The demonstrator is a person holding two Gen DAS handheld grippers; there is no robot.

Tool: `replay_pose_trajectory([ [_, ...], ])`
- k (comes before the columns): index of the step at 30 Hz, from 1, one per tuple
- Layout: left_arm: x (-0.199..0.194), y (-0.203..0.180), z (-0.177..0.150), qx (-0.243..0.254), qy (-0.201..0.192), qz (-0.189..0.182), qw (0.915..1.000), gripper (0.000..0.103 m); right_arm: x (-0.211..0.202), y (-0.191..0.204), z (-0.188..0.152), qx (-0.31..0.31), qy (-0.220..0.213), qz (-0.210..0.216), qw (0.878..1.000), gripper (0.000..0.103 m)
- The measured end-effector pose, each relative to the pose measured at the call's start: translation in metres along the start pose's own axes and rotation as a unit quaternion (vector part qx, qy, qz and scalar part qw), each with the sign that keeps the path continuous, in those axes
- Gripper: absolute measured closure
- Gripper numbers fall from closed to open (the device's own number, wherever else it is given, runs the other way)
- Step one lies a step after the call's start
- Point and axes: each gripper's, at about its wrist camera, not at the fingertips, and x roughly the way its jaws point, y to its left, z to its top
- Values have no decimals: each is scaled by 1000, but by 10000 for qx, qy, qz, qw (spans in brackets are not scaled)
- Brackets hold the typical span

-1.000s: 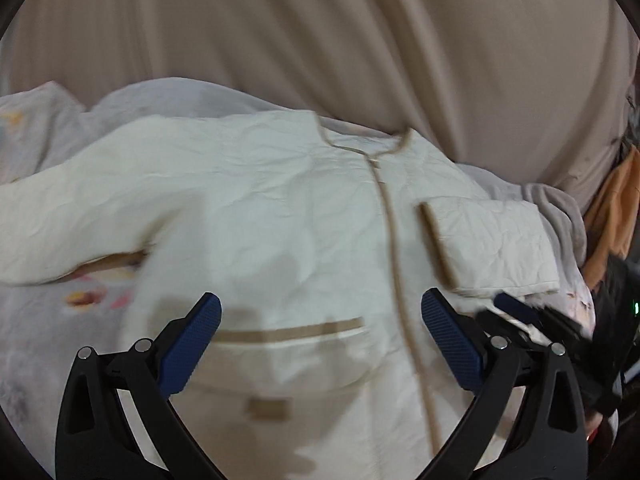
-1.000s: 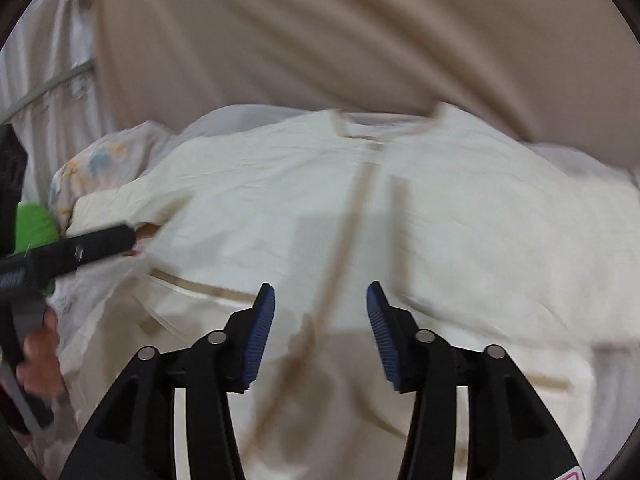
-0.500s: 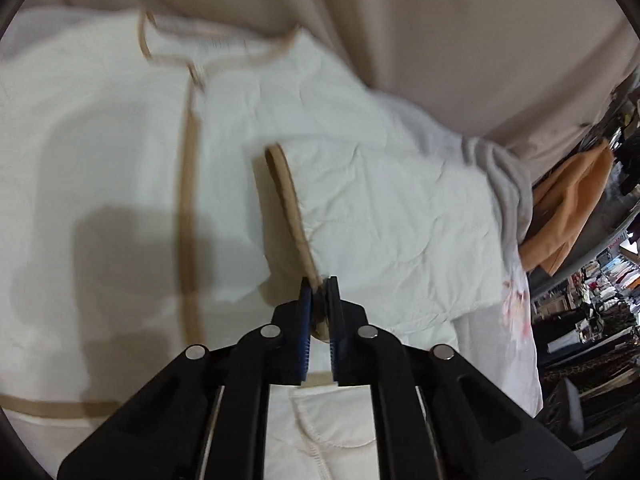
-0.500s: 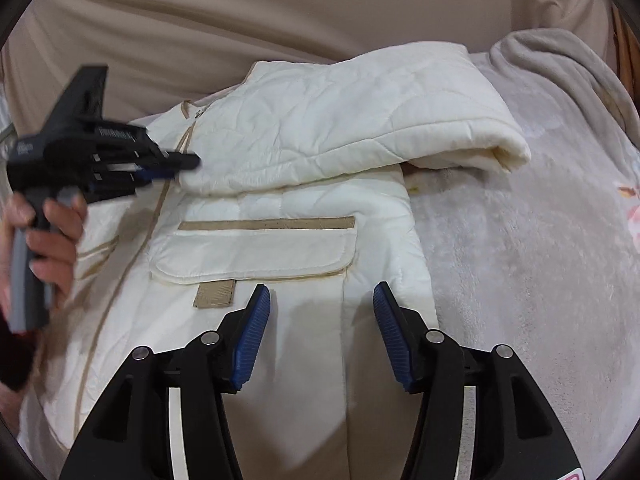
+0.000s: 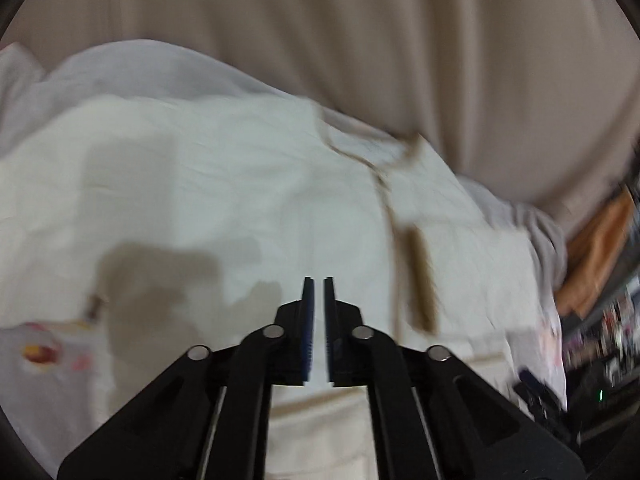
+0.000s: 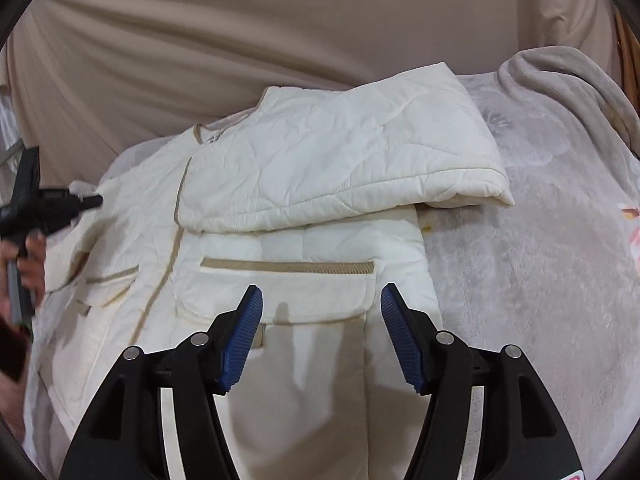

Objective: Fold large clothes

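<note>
A cream quilted jacket (image 6: pixel 280 208) with tan trim lies spread front-up on a pale grey fleece blanket (image 6: pixel 540 240), with a beige curtain (image 6: pixel 280 32) hanging behind at the far side. Its right sleeve (image 6: pixel 340 160) is folded across the chest, the cuff end reaching the tan front placket (image 6: pixel 178 200) and the fold overhanging the jacket's right edge onto the blanket. Just nearer than the sleeve sits a flap pocket (image 6: pixel 280 288) with a tan welt; whether anything is inside it cannot be told. A second pocket (image 6: pixel 112 284) shows on the left half. The right hand-held gripper (image 6: pixel 322 336) hovers above the jacket's near hem area, released, its blue pads well apart and grasping nothing. The left hand-held gripper (image 5: pixel 318 320) appears in its own blurred view with its pads nearly together, a thin slit between them and no cloth in it; it hangs over the jacket's left front panel. In that view the jacket (image 5: pixel 220 208) fills the middle, the collar (image 5: pixel 376 152) far right of centre, and an orange cloth (image 5: pixel 600 248) lies beyond the blanket's right edge. From the right wrist view, the left hand-held gripper (image 6: pixel 94 200) sits at the far left, held by a hand (image 6: pixel 32 260).
</note>
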Motion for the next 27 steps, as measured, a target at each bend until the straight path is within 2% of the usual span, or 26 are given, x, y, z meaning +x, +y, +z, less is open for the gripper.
replay_pose_trajectory([
  [1, 7, -18, -7, 201, 82, -132, 9997, 70, 1, 2, -2, -18, 28, -36, 10000, 41],
  [2, 16, -37, -12, 369, 143, -248, 9989, 39, 3, 4, -4, -47, 62, -81, 9999, 41],
  [3, 25, -56, -17, 489, 165, -326, 9981, 20, 4, 5, -6, -77, 83, -119, 9999, 41],
  [6, 57, -103, -26, 884, 243, -330, 9952, 16, 3, 8, -13, -197, 66, -233, 9995, 41],
  [8, 80, -116, -26, 880, 422, -278, 9948, 16, 3, 7, -14, -228, 67, -231, 9994, 41],
  [10, 99, -117, -24, 636, 647, -313, 9954, 34, 3, 3, -14, -166, 65, -194, 9997, 41],
  [11, 106, -115, -24, 503, 783, -341, 9951, 62, 3, 0, -14, -110, 64, -167, 9998, 41],
  [12, 108, -112, -25, 413, 889, -353, 9946, 99, 3, -3, -13, -34, 68, -128, 9999, 41],
  [14, 98, -105, -18, 288, 826, -637, 9941, 99, 4, -9, -13, 78, 83, -65, 9999, 41],
  [18, 39, -89, 10, 533, -91, -267, 9982, 99, 4, -14, -11, 162, 87, 15, 9998, 41],
  [21, 2, -54, 32, 382, -491, 70, 9980, 100, 7, -15, -8, 231, 136, 132, 9996, 41],
  [22, -7, -39, 36, 336, -602, 316, 9971, 100, 9, -14, -6, 243, 171, 200, 9994, 41],
  [24, -14, -8, 41, 183, -675, 747, 9947, 101, 11, -11, 4, 255, 220, 356, 9988, 41],
  [27, -7, 35, 40, -121, -525, 1071, 9928, 101, 20, -3, 26, 361, 347, 778, 9957, 41],
])
